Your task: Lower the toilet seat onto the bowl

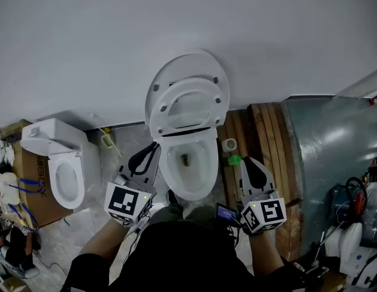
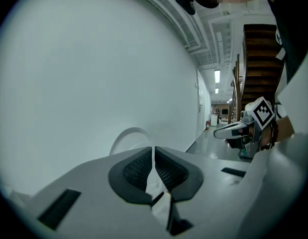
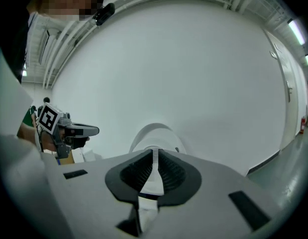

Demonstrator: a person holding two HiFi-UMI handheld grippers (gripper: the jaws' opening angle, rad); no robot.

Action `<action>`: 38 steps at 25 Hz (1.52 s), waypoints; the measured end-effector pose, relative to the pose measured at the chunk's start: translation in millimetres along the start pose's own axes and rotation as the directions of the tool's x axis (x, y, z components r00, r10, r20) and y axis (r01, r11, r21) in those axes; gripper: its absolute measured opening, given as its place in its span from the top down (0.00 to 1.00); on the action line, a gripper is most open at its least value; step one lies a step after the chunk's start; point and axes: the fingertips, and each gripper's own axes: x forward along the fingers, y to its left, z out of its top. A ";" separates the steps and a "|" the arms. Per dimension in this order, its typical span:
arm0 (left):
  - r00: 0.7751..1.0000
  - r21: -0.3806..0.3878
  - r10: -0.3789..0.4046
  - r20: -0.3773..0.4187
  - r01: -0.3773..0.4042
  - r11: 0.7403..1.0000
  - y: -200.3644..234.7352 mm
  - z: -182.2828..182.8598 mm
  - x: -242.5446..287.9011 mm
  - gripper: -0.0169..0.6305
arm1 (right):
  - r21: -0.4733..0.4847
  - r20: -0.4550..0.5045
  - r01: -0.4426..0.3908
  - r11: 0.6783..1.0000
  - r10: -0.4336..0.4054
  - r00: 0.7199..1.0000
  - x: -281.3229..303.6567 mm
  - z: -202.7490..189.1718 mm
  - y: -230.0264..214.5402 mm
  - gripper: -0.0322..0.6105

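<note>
Toilet seat (image 1: 189, 105) raised among two toilets (image 1: 207, 163) (image 1: 54, 140); left tongs (image 1: 148, 154), right tongs (image 1: 252, 165) closed empty.

I see a white toilet seat (image 1: 189, 105) and white bowl (image 1: 189, 174), a pale grey wall (image 1: 84, 41), another white toilet (image 1: 57, 145), a brown cardboard box (image 1: 31, 190), brown wooden planks (image 1: 264, 132), and black-and-white square-patterned marker cubes on the black-jawed left gripper (image 1: 144, 158) and right gripper (image 1: 254, 172).

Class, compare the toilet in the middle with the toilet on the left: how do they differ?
The middle toilet has its seat tipped up against its lid; the left toilet has its seat flat on its bowl. A boxy tank shows behind the left toilet's bowl; none shows on the middle toilet. Both are white.
</note>
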 end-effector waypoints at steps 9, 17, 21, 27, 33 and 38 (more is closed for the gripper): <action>0.994 0.106 0.099 -0.036 -0.095 0.990 43.5 8.1 71.6 0.93 | -0.182 -0.039 -0.123 0.976 0.118 0.992 84.3 27.7 -44.6 0.86; 0.980 0.166 0.133 -0.146 -0.108 0.980 52.4 -0.5 127.3 0.75 | -0.236 -0.142 -0.334 0.913 0.307 0.941 157.7 36.3 -61.9 0.70; 0.967 0.191 0.150 -0.207 -0.111 0.975 60.3 -16.1 147.5 0.70 | -0.315 -0.199 -0.386 0.867 0.337 0.920 191.0 31.2 -61.7 0.64; 0.945 0.177 0.147 -0.291 -0.097 0.979 80.7 -47.8 178.1 0.69 | -0.410 -0.245 -0.424 0.808 0.350 0.904 238.5 25.7 -57.8 0.63; 0.933 0.164 0.131 -0.335 -0.079 0.983 87.4 -59.2 207.1 0.69 | -0.457 -0.301 -0.470 0.755 0.365 0.881 273.7 10.6 -44.6 0.63; 0.925 0.119 0.122 -0.360 -0.084 0.989 89.9 -70.2 224.9 0.69 | -0.462 -0.356 -0.495 0.736 0.357 0.864 295.6 -3.7 -36.6 0.63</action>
